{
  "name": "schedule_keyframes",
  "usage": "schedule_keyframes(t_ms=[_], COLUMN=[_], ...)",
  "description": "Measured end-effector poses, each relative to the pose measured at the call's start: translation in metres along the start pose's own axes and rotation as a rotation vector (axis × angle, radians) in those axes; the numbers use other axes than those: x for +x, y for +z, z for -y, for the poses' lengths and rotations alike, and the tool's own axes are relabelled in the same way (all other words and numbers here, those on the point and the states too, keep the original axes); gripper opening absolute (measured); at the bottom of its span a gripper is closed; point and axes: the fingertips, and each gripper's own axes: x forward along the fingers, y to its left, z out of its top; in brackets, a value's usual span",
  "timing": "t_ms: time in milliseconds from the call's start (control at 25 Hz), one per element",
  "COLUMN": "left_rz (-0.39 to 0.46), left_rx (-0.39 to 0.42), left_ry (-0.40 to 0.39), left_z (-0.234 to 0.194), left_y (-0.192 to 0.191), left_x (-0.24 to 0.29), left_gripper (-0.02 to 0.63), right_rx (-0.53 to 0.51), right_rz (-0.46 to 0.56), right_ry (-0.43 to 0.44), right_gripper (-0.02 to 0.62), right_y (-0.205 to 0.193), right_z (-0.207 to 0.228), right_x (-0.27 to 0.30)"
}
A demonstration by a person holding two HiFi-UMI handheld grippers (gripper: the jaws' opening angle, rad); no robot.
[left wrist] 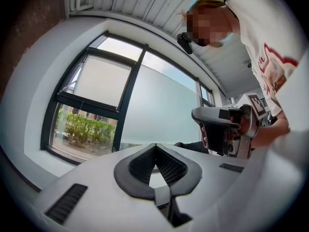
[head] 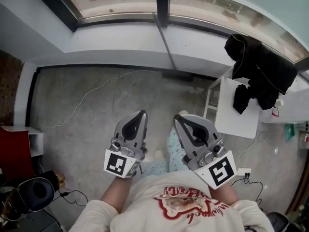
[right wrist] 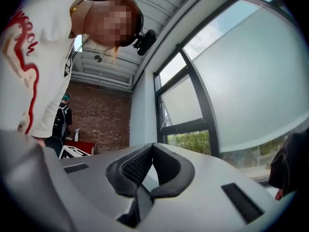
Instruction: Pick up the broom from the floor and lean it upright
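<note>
In the head view the broom's thin grey handle (head: 164, 40) stands upright and leans against the window frame, with its dark head (head: 177, 75) on the concrete floor by the wall. My left gripper (head: 143, 113) and my right gripper (head: 177, 118) are side by side close to my chest, well short of the broom. Both point forward with jaws shut and nothing between them. The left gripper view shows its tips (left wrist: 155, 145) meeting in front of the window, with the right gripper (left wrist: 222, 129) off to the side. The right gripper's tips (right wrist: 153, 145) meet too.
A white stand (head: 236, 115) with a black garment (head: 258, 71) draped over it is at the right. A white cable (head: 87, 98) runs across the floor on the left. A red box (head: 12, 149) and a black headset (head: 36, 192) sit at the left edge.
</note>
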Motion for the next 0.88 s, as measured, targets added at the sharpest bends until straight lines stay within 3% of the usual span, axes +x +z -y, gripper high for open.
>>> schedule_keyframes(t_ms=[120,240,480,680,880], left_rz=[0.063,0.13,0.169,0.204,0.238], left_rx=[0.0,0.034,0.085,0.056,-0.035], left_ry=[-0.051,-0.094,-0.14,-0.098,-0.058], left_z=[0.03,0.075,0.172,0.266,0.345], left_y=[0.042,0.08,0.113,0.109,0.107], left_x=[-0.022,-0.032,-0.065,-0.071,-0.075], left_gripper=[0.02,0.02,0.02,0.02,0.02], right_rx=[-0.072,-0.07,-0.141,-0.191,-0.228], right_rz=[0.086,0.177,0.218,0.099,-0.025], right_ry=[-0.003,0.004,0.048,0.101,0.093], right_gripper=[0.021,0.021,0.021,0.021,0.021], right_y=[0.059,0.11,0.161,0.16,0.141], right_z=[-0.032,-0.041,-0.081,-0.097,-0.066], right_x=[-0.026,-0.06,-0.132,-0.245,-0.327])
